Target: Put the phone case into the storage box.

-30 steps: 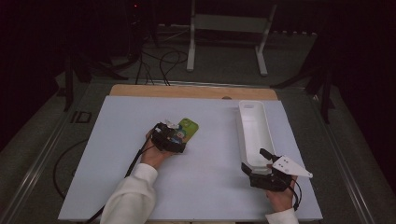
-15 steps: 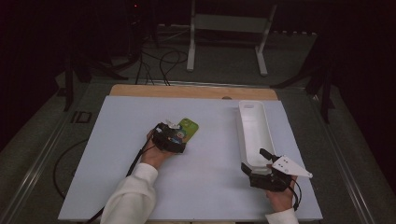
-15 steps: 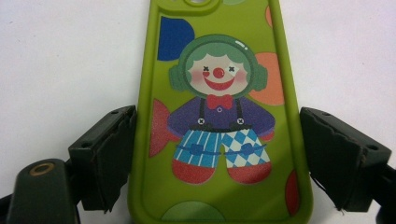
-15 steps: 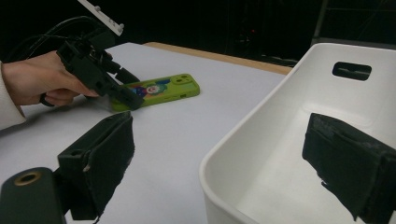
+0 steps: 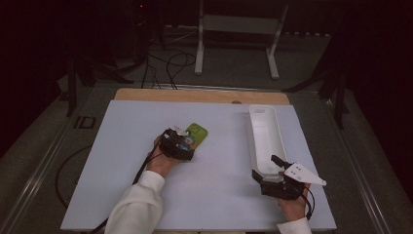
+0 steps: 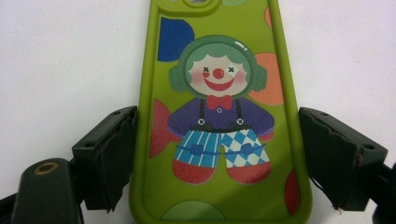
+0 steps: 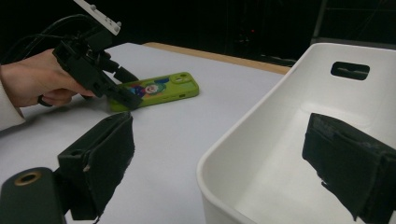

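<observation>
A green phone [image 6: 219, 93] with a clown picture on its case lies flat on the white table top [image 5: 122, 161]. My left gripper [image 6: 219, 158] reaches down over its near end, one black pad pressed against each long side. From above, the far end of the phone [image 5: 197, 131] sticks out beyond the left gripper [image 5: 179, 145]. My right gripper [image 7: 229, 158] stands open astride the near end wall of a long white tray [image 7: 280, 116]. Its left jaw is outside the tray and its right jaw inside. The tray [image 5: 263, 136] is empty.
The tray runs front to back along the right side of the table, with a handle slot [image 7: 350, 70] in its far wall. A strip of wooden board [image 5: 199, 95] shows beyond the white top. Cables and a metal stand [image 5: 238, 29] sit on the dark floor behind.
</observation>
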